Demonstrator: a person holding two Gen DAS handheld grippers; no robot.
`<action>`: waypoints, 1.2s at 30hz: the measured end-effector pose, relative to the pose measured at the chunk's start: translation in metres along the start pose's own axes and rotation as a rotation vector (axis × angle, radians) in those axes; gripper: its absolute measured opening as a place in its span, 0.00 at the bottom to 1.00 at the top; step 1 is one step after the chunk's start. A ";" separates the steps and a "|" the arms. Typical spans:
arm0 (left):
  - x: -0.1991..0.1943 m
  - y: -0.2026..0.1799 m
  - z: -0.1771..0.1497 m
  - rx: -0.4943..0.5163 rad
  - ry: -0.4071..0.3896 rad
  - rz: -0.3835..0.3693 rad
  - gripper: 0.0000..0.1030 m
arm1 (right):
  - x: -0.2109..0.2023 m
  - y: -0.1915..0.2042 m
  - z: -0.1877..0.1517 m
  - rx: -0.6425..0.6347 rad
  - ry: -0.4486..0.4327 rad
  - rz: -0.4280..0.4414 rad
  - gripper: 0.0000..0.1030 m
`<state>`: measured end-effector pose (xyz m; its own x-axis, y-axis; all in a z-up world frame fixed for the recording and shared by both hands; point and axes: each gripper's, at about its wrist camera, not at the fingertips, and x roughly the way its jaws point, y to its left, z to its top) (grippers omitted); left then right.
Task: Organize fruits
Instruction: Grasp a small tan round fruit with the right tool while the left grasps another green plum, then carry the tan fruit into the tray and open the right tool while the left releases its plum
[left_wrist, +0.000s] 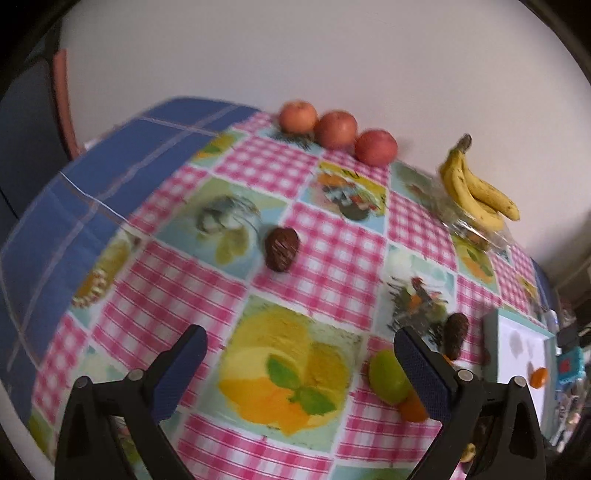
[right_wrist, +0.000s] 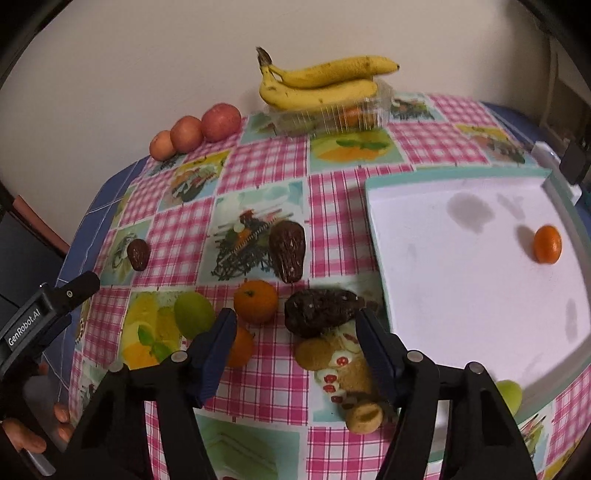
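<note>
While the right gripper hangs half spread over a dark fruit beside the tray's near-left edge – pinching nothing – one orange sits sorted inside; apples and bananas line the tabletop's far edge. Left gripper – spread, empty.

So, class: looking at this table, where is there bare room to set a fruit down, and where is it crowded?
Free: most of the white tray, which holds only one small orange, and the cloth between the three apples and the lone dark fruit. Crowded: the cluster by the tray's near corner, around the big dark fruit, where the right gripper hovers.
</note>
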<state>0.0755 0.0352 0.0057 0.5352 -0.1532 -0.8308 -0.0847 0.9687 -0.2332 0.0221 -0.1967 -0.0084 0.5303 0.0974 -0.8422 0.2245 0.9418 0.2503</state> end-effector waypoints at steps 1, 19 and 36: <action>0.005 -0.002 -0.001 0.000 0.018 -0.002 0.98 | 0.003 -0.001 -0.001 0.003 0.013 0.005 0.55; 0.047 -0.035 -0.019 0.018 0.180 -0.098 0.75 | 0.037 -0.013 -0.017 0.014 0.160 -0.032 0.33; 0.058 -0.050 -0.028 0.001 0.225 -0.249 0.46 | 0.030 -0.019 -0.016 0.043 0.140 -0.026 0.27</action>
<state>0.0870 -0.0281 -0.0453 0.3399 -0.4240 -0.8394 0.0264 0.8965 -0.4422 0.0204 -0.2067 -0.0458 0.4054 0.1195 -0.9063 0.2736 0.9301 0.2450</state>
